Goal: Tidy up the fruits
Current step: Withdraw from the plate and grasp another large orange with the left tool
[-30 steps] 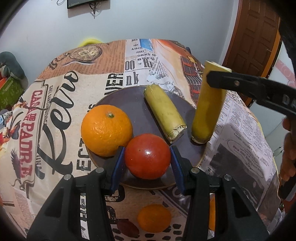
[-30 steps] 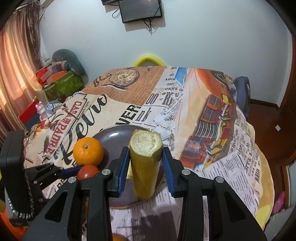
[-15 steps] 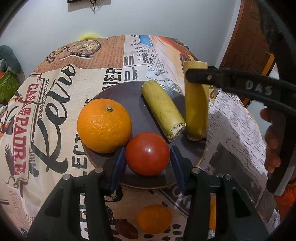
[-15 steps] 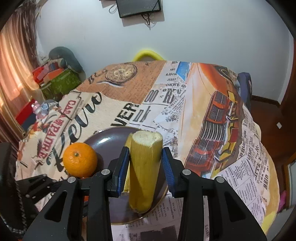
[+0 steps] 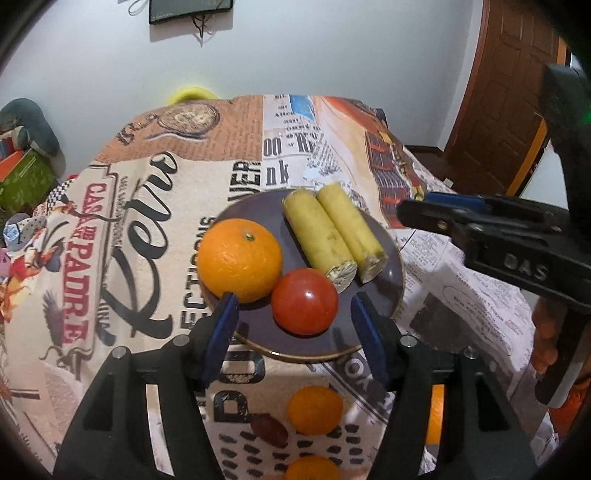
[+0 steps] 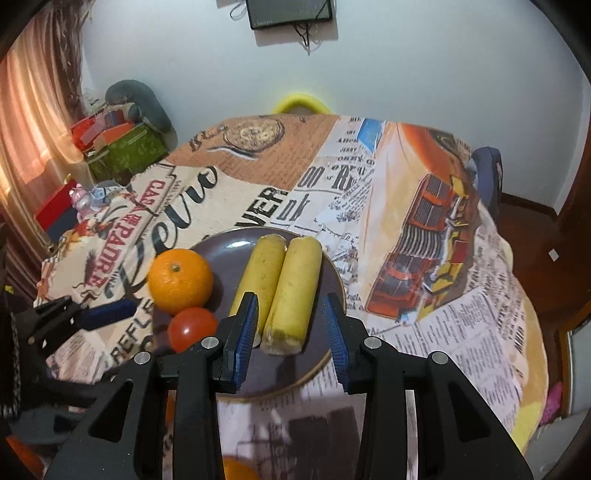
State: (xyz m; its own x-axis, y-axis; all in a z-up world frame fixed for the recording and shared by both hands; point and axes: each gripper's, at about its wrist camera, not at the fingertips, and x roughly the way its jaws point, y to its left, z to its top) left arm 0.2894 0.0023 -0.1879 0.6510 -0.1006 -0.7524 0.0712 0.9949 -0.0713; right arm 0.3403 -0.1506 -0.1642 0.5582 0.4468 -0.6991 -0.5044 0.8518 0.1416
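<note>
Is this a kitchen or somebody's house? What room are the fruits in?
Probably a room in somebody's home, maybe a dining or living room, not clearly a kitchen. A table under a printed tablecloth holds a plate of fruit, a screen hangs on the wall, and toys and boxes sit by a curtain.

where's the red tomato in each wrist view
Left wrist: round red tomato sits centre frame, on the near part of the dark purple plate.
Right wrist: tomato is left of centre, at the plate's near-left edge.
Shared landmark: large orange touching it.
</note>
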